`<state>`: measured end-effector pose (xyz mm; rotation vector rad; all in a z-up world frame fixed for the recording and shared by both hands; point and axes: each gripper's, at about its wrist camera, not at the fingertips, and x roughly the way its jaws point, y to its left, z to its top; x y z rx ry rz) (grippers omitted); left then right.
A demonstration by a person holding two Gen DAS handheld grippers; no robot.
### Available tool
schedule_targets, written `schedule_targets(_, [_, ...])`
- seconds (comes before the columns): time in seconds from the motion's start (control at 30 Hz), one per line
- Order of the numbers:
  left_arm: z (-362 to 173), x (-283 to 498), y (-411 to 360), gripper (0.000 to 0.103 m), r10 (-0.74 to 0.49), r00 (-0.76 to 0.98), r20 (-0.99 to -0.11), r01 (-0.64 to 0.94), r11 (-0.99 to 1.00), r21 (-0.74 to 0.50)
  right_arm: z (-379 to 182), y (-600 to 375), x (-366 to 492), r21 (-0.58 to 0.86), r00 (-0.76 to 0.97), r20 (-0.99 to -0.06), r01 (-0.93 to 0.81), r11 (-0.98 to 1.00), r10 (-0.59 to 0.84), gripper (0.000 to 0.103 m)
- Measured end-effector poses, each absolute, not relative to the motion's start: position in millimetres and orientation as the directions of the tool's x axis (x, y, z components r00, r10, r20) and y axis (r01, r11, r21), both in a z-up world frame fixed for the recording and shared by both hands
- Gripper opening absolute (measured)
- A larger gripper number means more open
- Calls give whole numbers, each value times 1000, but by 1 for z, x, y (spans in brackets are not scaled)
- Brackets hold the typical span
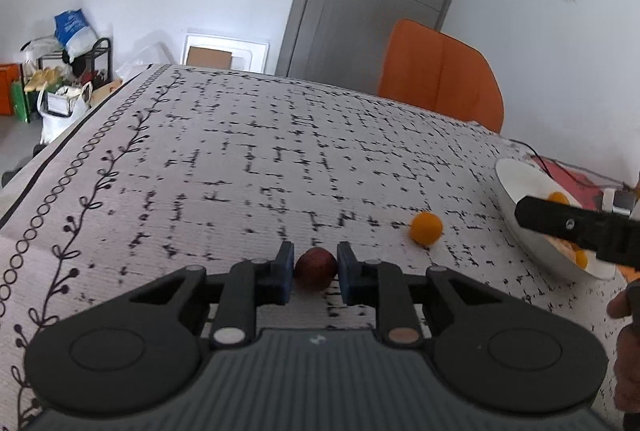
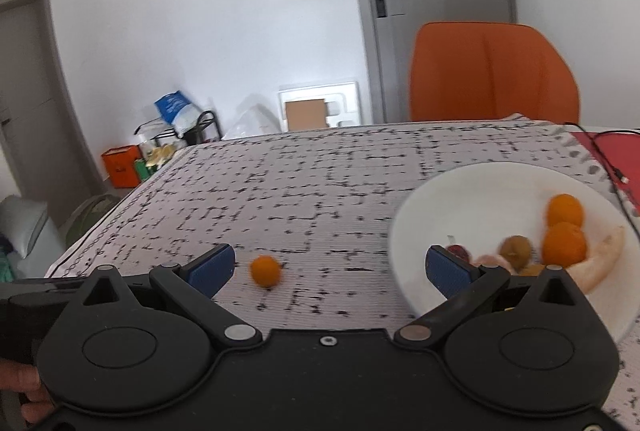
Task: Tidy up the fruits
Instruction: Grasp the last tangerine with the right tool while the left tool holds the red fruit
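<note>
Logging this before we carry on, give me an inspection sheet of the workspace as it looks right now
Surface: table under a patterned cloth.
Job's things: dark red fruit between the left tongs; small orange loose on the cloth; white bowl holding two oranges, a kiwi, a banana and more.
Clutter: nothing seen on the cloth.
Grippers: left tongs closed around the red fruit; right tongs open, empty, one finger over the bowl.
Cables: black cable beyond the bowl.
Surroundings: orange chair, grey door, bags by the wall.
</note>
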<state>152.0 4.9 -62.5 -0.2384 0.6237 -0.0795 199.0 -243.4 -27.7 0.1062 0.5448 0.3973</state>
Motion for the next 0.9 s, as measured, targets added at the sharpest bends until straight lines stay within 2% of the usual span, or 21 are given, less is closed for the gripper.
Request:
schedule_targets(0.1, [-61,151,14,21,-138,816,-562,-9,968,-251,-28,-234,200,191,776,-481,-362,912,409,102])
schedule_targets(0.17, [-58,150,20,21,-136,822,-554,-14,966,-257,-29,-227,203,167,785,-480,-357,919,392,97])
schedule_targets(0.23, [-57,149,25,21,-134,827,-546,-13,966,-258,-31,-222,208,175,771,-495,-364,915,401,84])
schedule_targets(0.3, [-57,149,32,21,-129,828,-546,-22,965,-262,-33,-216,213,191,754,-511,-370,909,414,79])
schedule_targets(0.67, [-51,144,63,21,-75,844,-532,-85,959,-269,-46,-182,226,183,711,-553,-403,897,433,71])
schedule_targets(0.7, [-50,144,64,21,-72,844,-532,-87,960,-267,-49,-181,227,187,706,-557,-406,894,437,67])
schedule_targets(0.73, [-50,144,64,21,-71,844,-532,-87,960,-266,-52,-179,228,189,698,-563,-411,892,441,52])
schedule_targets(0.77, [-50,143,63,21,-72,843,-533,-86,961,-265,-55,-179,230,195,685,-577,-414,889,445,30])
schedule_targets(0.8, [-50,143,62,21,-73,843,-533,-83,961,-264,-57,-180,231,204,677,-587,-407,890,444,23])
schedule_targets(0.9, [-48,142,57,21,-85,843,-531,-67,963,-261,-53,-189,228,248,671,-570,-410,878,474,22])
